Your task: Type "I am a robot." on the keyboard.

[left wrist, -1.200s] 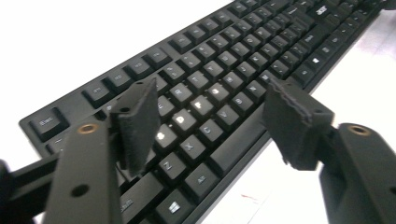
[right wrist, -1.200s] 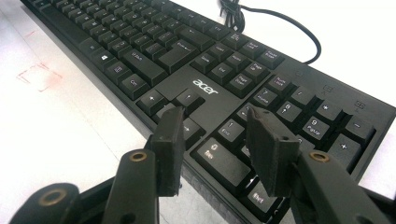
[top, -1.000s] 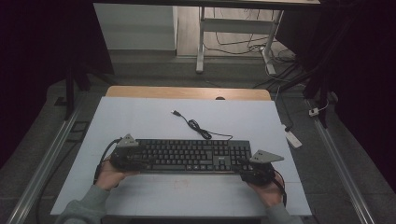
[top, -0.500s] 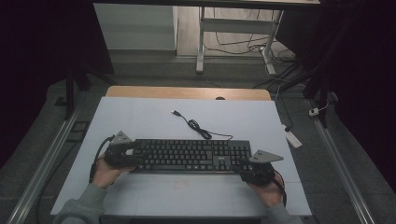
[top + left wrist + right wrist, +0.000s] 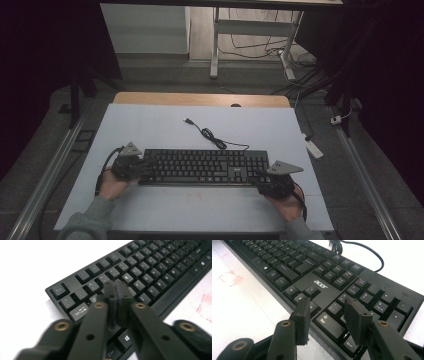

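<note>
A black Acer keyboard (image 5: 205, 167) lies across the near half of the white table top, its cable (image 5: 210, 135) snaking back to a loose USB plug (image 5: 187, 120). My left gripper (image 5: 144, 166) is at the keyboard's left end. In the left gripper view its jaws are pressed together, shut (image 5: 117, 287), hovering over the keys near Tab on the keyboard (image 5: 150, 272). My right gripper (image 5: 263, 177) is at the keyboard's front right corner. In the right gripper view it stands open (image 5: 329, 307) over the arrow and number keys of the keyboard (image 5: 317, 277), with nothing held.
The white table top (image 5: 150, 125) has a wooden strip (image 5: 200, 99) along its far edge. A white adapter (image 5: 312, 147) lies at the right edge. Faint red marks (image 5: 229, 277) show in front of the keyboard. Metal rails (image 5: 50, 165) flank the table.
My left gripper has shifted slightly left and away along the keyboard's left end. The right gripper and the keyboard have stayed put.
</note>
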Demonstrator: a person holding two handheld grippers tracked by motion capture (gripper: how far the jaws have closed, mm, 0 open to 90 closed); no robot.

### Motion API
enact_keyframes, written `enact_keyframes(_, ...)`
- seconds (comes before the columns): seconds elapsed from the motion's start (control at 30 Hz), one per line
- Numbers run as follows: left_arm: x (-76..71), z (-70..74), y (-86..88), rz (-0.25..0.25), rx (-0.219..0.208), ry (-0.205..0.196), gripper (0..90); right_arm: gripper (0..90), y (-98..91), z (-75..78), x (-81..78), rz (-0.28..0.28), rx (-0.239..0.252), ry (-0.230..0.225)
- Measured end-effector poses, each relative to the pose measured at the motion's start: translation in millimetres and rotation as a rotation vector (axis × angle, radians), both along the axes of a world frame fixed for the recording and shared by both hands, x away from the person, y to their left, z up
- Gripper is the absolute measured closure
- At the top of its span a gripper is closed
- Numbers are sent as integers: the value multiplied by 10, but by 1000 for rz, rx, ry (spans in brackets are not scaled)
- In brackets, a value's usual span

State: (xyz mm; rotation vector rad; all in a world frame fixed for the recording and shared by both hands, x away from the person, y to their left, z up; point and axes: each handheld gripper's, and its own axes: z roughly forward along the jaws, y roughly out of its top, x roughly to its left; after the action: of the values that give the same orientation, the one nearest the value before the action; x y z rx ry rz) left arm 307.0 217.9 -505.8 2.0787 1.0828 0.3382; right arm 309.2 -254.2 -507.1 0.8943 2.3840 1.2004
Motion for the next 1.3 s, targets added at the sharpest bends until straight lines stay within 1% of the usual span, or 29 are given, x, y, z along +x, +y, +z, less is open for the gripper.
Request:
enact_keyframes(0.07,5,-12,-13,-10,10,7,891,565,2,-1,1,1,-1,0)
enact_keyframes(0.2,28,-39,-43,-13,33,17,892,565,3,-6,4,2,1,1)
enact_keyframes(0.27,47,-57,-68,-10,40,20,892,565,2,-5,4,1,-2,1)
enact_keyframes(0.37,71,-87,-120,-10,67,24,891,565,4,-3,2,-1,-7,1)
enact_keyframes(0.47,77,-99,-142,-9,81,26,891,565,5,-3,1,-1,-7,0)
enact_keyframes(0.63,83,-113,-138,-2,93,28,891,565,4,-5,3,0,-8,1)
enact_keyframes(0.83,95,-144,-117,10,103,42,891,565,4,-6,2,-1,-8,1)
enact_keyframes(1.1,95,-155,-130,10,108,41,891,564,5,-13,6,0,-7,5)
enact_keyframes(1.17,99,-167,-137,8,112,46,891,564,5,-13,6,0,-8,6)
enact_keyframes(1.3,101,-172,-134,9,106,47,892,564,5,-13,6,0,-8,6)
